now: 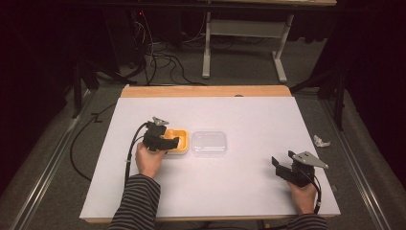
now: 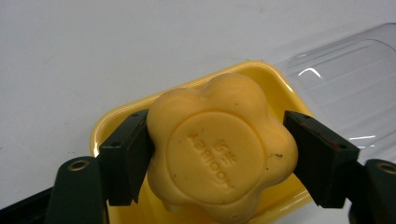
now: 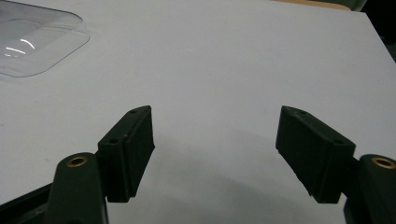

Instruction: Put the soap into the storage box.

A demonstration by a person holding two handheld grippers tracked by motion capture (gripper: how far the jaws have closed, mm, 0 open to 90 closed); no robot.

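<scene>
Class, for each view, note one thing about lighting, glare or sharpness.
High view: the white table is lit, the surroundings dark and grainy. Left gripper view: bright glints on the clear lid; the soap is sharp. Right gripper view: soft shadow beneath the open right claw.

Bare table (image 1: 249, 120) right of clear lid (image 1: 208, 143)

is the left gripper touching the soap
Touching. The left gripper view shows the left gripper with both jaws pressed against the sides of the soap, no gap, above the yellow dish.
</scene>
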